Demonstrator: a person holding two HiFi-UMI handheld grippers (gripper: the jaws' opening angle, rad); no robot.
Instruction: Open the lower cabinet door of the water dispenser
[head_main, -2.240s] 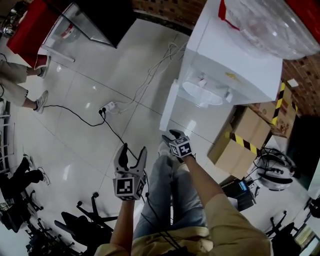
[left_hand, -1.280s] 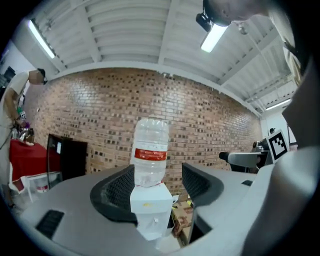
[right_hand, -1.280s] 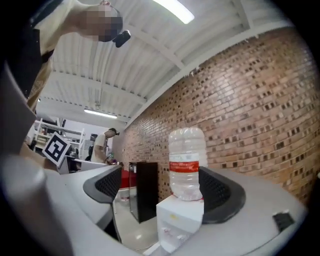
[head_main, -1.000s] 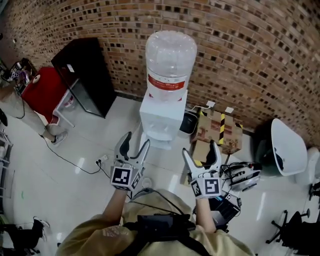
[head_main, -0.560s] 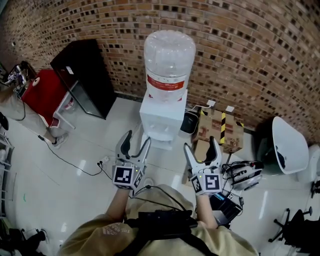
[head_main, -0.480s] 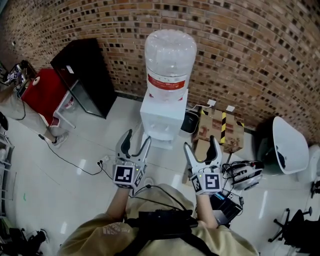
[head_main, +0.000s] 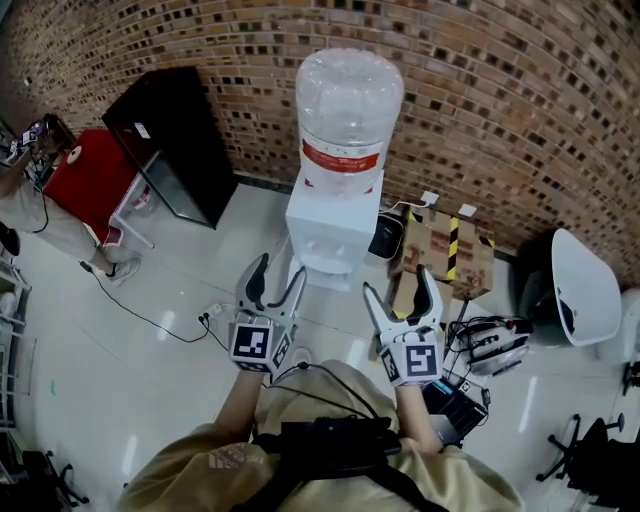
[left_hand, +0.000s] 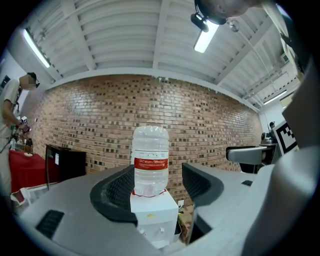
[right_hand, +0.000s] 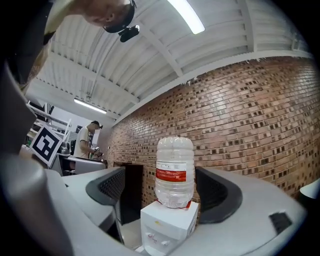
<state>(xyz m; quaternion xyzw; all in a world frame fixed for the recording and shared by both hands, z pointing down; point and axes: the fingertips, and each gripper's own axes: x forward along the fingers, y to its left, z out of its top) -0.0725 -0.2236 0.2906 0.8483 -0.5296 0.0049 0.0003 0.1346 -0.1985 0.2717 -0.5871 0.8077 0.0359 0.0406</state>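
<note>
Rough brick wall (head_main: 500, 80), boxy water dispenser (head_main: 330, 225); left hand-held gripper (head_main: 280, 268), right hand-held gripper (head_main: 398, 282) released.

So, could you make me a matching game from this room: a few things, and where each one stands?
Things:
1 water bottle
2 black cabinet
3 taped cardboard box
4 white chair

Places, as the head view shows them:
A left of the water dispenser
B far right of the picture
C on top of the water dispenser
D just right of the water dispenser

Pairs: 1-C, 2-A, 3-D, 4-B
</note>
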